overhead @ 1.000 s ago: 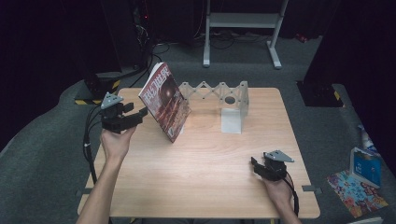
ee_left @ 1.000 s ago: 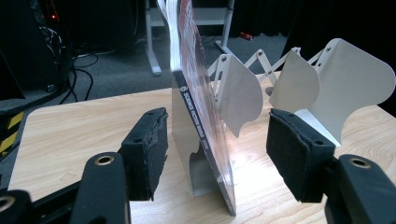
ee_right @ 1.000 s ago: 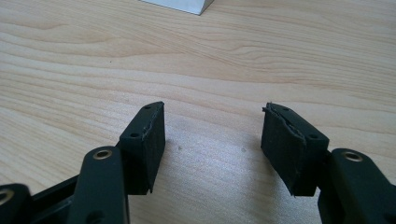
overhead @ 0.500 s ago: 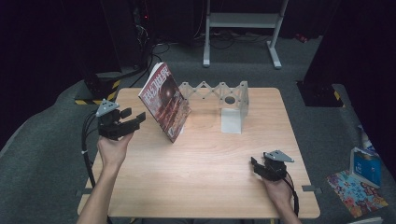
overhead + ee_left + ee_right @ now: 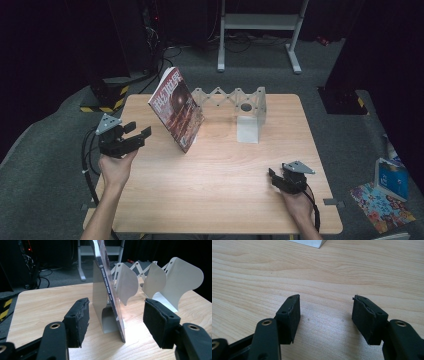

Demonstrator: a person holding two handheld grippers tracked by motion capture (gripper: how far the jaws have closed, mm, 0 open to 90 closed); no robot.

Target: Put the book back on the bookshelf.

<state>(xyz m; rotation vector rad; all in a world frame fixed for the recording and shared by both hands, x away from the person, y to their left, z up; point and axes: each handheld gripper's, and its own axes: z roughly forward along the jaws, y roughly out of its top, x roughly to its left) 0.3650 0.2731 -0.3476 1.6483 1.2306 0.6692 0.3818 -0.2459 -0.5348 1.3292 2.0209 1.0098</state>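
High view first: we hold the left tool [image 5: 134, 136] above the left part of the desk [image 5: 225, 200], jaws wide apart and empty, aimed at the magazine [image 5: 176, 110]. The magazine stands on its lower edge near the back left of the desk, tilted, leaning against the end plate of a white folding rack [image 5: 235, 97]. The right tool [image 5: 278, 179] rests low at the front right, well apart from the magazine; the right gripper view shows its jaws wide too, with bare desk between them.

Left gripper view: the magazine's spine [image 5: 110, 293] runs up between our two pads [image 5: 81, 317], nearer the left one, neither touching. The rack's plate [image 5: 100, 297] stands directly behind it.

Risks, as we judge them:
- The magazine is thin and rests on one edge. A push from either pad before both close could slide its foot along the desk and drop it flat.
- Closing too deep could catch the rack's plate along with the magazine and drag the rack.
- A grip on the glossy cover alone could let the pages sag or slip out.
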